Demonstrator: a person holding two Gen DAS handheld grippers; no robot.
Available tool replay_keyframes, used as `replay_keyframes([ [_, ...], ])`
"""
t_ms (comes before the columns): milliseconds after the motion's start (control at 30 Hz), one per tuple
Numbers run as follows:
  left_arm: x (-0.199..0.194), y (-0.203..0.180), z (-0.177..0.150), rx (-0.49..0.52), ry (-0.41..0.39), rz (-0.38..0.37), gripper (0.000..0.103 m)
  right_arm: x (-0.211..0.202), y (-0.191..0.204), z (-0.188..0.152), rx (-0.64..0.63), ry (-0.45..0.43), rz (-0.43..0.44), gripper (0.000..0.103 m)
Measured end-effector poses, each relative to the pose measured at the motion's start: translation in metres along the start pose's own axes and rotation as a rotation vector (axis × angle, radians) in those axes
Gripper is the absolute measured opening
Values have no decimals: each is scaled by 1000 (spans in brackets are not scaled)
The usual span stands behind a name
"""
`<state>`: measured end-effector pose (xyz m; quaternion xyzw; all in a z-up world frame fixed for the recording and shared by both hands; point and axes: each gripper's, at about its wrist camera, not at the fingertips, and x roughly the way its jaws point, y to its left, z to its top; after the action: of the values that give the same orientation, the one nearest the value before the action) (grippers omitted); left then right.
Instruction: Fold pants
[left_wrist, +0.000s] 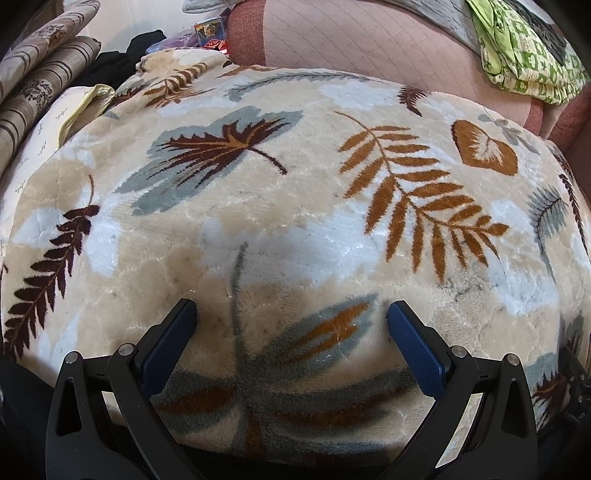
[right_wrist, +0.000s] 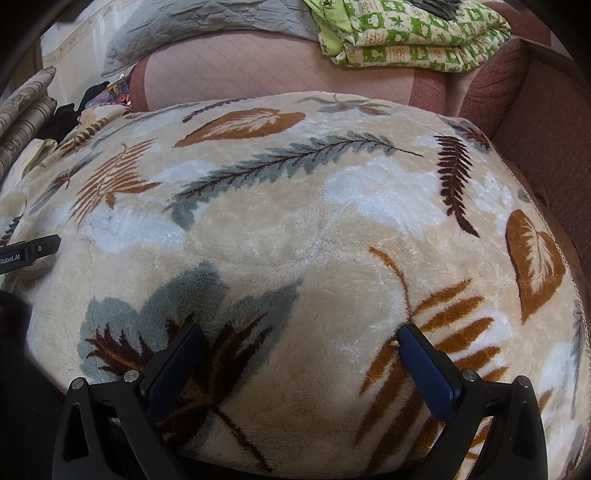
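No pants lie on the cream leaf-patterned plush blanket that fills both views. A dark bundle of black cloth sits at the far left behind the blanket; I cannot tell whether it is the pants. It shows again as black cloth in the right wrist view. My left gripper hovers open just above the blanket's near part, nothing between its blue pads. My right gripper is likewise open over the blanket. Part of the left gripper's body pokes in at the left edge.
A pink quilted sofa back rises behind the blanket. A folded green-patterned cloth and a grey quilted pad lie on top of it. Striped cushions stack at the far left, with small colourful boxes beyond.
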<state>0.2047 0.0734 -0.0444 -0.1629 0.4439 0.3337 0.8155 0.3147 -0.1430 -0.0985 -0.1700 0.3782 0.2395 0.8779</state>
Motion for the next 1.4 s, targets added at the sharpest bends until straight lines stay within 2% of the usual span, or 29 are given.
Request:
replay_keyframes([
  [167,-1,2,0,6,4,-12,103,0,0,0,0,1,2,103],
  [267,-6,1,2,45,23,-22,103,2,1,3,-12,15,9,103],
  [333,-22,3,1,64,-16,-38,103,4,-1,7,-18,39,25,103],
  [433,-69,15,-3,42,-142,-95,103,4,-7,19,-90,141,104,103],
  [467,-89,21,-8,31,-166,-135,102,-2,-14,22,-74,160,138,96],
  [500,-102,24,-13,30,-176,-176,102,-11,-24,23,-30,166,170,84],
  [533,-115,27,-20,41,-178,-219,102,-24,-34,24,17,171,186,79],
  [567,-130,28,-33,77,-174,-254,102,-45,-47,22,65,148,173,79],
  [633,-148,28,-57,136,-181,-257,102,-101,-66,8,120,-10,140,79],
  [667,-159,27,-76,163,-197,-249,102,-135,-74,-8,135,-137,154,84],
  [700,-164,27,-86,176,-205,-258,102,-159,-83,-29,157,-249,190,103],
  [733,-168,26,-98,190,-205,-275,103,-171,-91,-51,189,-302,225,103],
  [767,-170,23,-109,208,-197,-287,103,-167,-101,-73,245,-254,280,103],
  [800,-172,20,-117,221,-200,-284,103,-154,-108,-91,309,-170,317,98],
  [833,-173,17,-125,236,-209,-278,102,-144,-112,-106,359,-119,345,83],
  [867,-172,14,-133,254,-221,-276,103,-134,-116,-125,408,-90,373,79],
  [967,-165,11,-135,268,-208,-246,103,-122,-113,-161,466,-73,413,79],
  [1033,-156,13,-133,252,-174,-261,102,-122,-107,-171,432,-115,411,79],
  [1133,-146,19,-130,196,-120,-265,102,-117,-102,-172,424,-155,441,79],
  [1267,-145,35,-128,107,-108,-308,102,-104,-98,-166,421,-171,536,76],
  [1333,-143,45,-128,52,-102,-322,102,-104,-99,-166,434,-174,538,64],
  [1400,-143,51,-127,15,-100,-327,102,-102,-107,-173,505,-172,557,40],
])
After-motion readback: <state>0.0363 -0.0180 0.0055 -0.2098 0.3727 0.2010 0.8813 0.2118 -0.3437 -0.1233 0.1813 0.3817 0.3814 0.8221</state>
